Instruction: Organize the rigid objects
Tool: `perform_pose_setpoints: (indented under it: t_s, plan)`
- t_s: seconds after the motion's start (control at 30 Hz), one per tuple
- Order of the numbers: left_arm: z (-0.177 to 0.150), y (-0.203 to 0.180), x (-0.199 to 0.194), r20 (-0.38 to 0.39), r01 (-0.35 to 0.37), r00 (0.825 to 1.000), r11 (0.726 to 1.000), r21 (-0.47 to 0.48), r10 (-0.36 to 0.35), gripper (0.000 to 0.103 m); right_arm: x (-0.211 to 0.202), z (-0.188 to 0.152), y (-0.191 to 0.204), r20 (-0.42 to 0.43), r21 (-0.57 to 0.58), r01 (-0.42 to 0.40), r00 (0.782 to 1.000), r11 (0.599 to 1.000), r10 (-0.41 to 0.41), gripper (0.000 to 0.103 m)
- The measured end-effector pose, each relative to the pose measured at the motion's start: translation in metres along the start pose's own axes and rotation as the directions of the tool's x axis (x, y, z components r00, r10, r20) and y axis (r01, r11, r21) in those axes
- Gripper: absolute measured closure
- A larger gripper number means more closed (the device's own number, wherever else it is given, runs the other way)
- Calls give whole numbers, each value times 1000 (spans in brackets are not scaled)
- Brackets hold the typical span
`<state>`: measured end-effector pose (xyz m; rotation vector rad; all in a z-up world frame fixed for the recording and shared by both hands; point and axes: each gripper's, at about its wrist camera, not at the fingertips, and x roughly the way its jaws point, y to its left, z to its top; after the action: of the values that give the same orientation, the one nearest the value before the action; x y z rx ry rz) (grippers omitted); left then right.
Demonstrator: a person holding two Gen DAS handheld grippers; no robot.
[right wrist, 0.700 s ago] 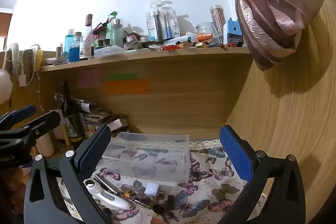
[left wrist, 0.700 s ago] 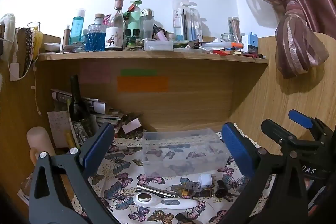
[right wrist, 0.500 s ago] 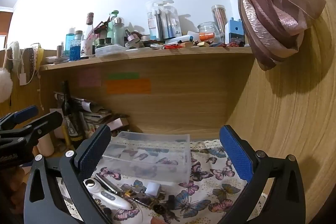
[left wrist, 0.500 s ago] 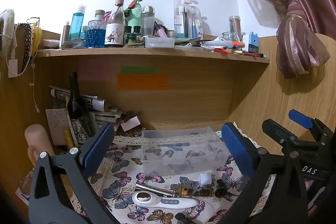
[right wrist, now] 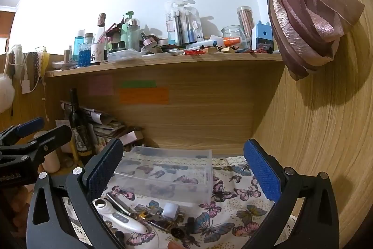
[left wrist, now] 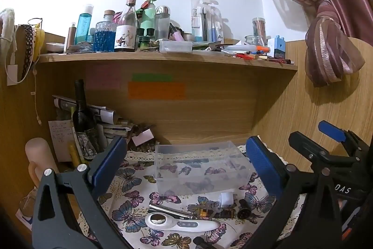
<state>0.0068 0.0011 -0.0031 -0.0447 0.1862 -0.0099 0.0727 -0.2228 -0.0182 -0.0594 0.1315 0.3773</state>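
The left gripper [left wrist: 186,165] is spread wide and holds nothing. Its two blue pads [left wrist: 109,163] are far apart. The right gripper [right wrist: 181,169] is spread wide too, and it is holding nothing.

A clear plastic box [left wrist: 200,166] sits right in front of both grippers, between their tips and a bit farther back. It rests on a cloth with butterflies [left wrist: 130,200].

Closer to the grippers than the box lies a little pile of small things. There is a white wand with buttons [left wrist: 184,223], a shiny metal clip [left wrist: 167,210] just behind it, a small white cube [left wrist: 226,197] and a dark round cap [left wrist: 244,209]. They lie close together, below the open tips.

Off to the left side stands a dark bottle [left wrist: 82,118]. High above the grippers is a wooden shelf [left wrist: 163,57] full of bottles.
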Motion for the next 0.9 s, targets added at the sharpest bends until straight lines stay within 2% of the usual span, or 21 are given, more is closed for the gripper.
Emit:
perform_pose_setpoints:
  t_s: [0.9]
  plan:
    - [-2,2,1,-4,5,1000,1000,-1,-5,0,-1,0,0,11,-2,-4,1000,1000,4,0]
